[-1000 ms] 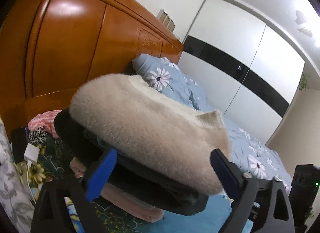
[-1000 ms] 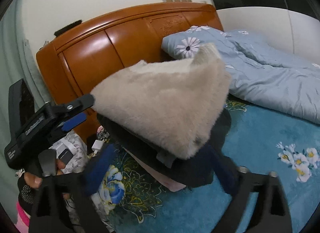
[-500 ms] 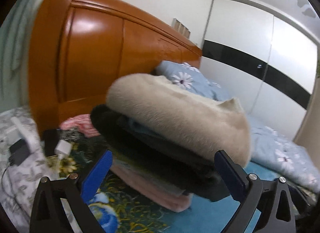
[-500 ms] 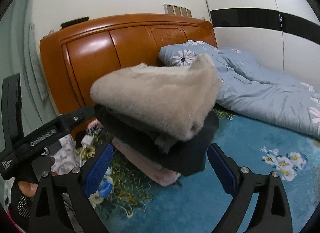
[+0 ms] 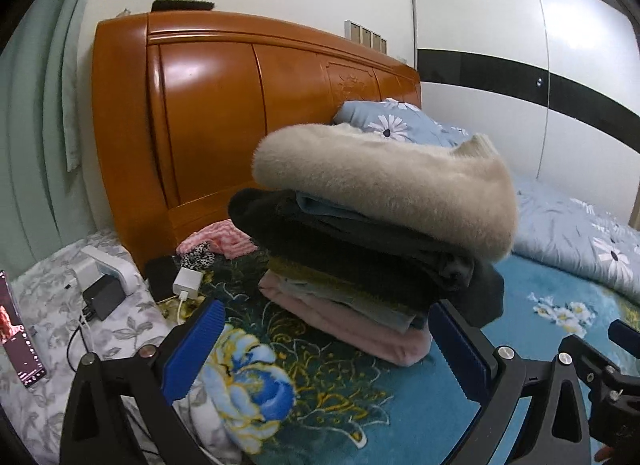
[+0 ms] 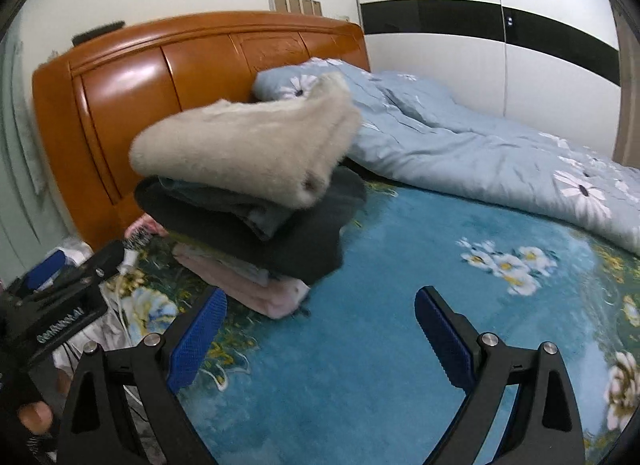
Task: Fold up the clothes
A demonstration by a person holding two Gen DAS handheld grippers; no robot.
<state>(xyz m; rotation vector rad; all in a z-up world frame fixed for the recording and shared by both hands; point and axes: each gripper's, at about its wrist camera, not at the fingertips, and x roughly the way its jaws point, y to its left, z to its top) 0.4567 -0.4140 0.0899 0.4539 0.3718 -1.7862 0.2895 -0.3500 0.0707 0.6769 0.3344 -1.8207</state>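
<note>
1. The stack of folded clothes (image 5: 372, 265) sat on the bed's teal floral blanket (image 6: 380, 345), ahead of both claws and touching neither.
2. The left claw (image 5: 326, 343) stood wide open and empty, its 2 blue pads (image 5: 192, 349) spread just before the stack's near edge, with the pink bottom garment (image 5: 348, 325) between them in view.
3. The right claw (image 6: 320, 339) was likewise spread apart and held nothing; the stack lay ahead and to its left, apart from it.
4. A cream fleece garment (image 5: 384, 189) lay on top, its long axis running left to right in the left wrist view, the rounded fold toward the wooden headboard (image 5: 208, 113) and 1 corner pointing up near the pillow (image 5: 392, 125).
5. Dark garments (image 6: 248, 229) beneath overhung the pink one on the right side.
6. Open blanket stretched to the right of the stack in the right wrist view, bounded by the blue floral duvet (image 6: 480, 157). To the left, a white charger (image 5: 186, 281) and cables crowded the bed's edge.
</note>
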